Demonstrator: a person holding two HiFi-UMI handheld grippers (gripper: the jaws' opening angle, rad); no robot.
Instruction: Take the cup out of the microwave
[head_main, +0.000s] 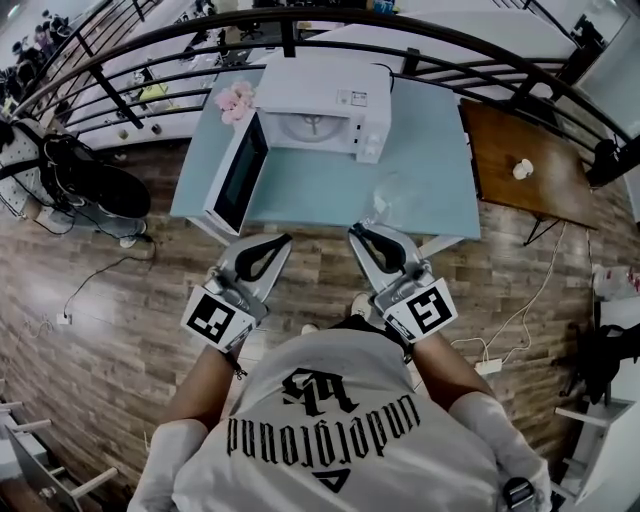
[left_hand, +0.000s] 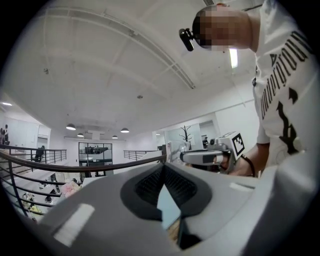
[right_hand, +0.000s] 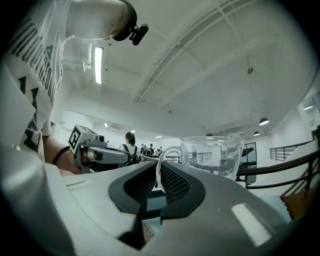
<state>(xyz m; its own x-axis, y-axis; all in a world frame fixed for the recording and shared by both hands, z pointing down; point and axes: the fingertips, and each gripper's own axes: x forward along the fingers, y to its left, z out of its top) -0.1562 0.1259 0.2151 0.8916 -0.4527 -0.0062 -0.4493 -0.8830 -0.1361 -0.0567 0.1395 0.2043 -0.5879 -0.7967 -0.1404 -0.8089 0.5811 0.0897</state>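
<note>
A white microwave (head_main: 320, 115) stands at the back of a teal table (head_main: 430, 150), its door (head_main: 238, 175) swung open to the left. A clear glass cup (head_main: 388, 192) hangs over the table's front part, outside the microwave. My right gripper (head_main: 358, 231) is shut on its handle. In the right gripper view the thin handle (right_hand: 161, 165) sits between the jaw tips and the cup body (right_hand: 212, 155) stands just beyond them. My left gripper (head_main: 284, 240) is beside it at the table's front edge, shut with nothing in it; its tips meet (left_hand: 163, 167).
Pink flowers (head_main: 236, 100) lie left of the microwave. A brown wooden side table (head_main: 520, 190) with a small white object (head_main: 522, 168) stands to the right. A dark curved railing (head_main: 300, 25) runs behind the tables. Cables and a black bag (head_main: 90, 185) lie on the wood floor.
</note>
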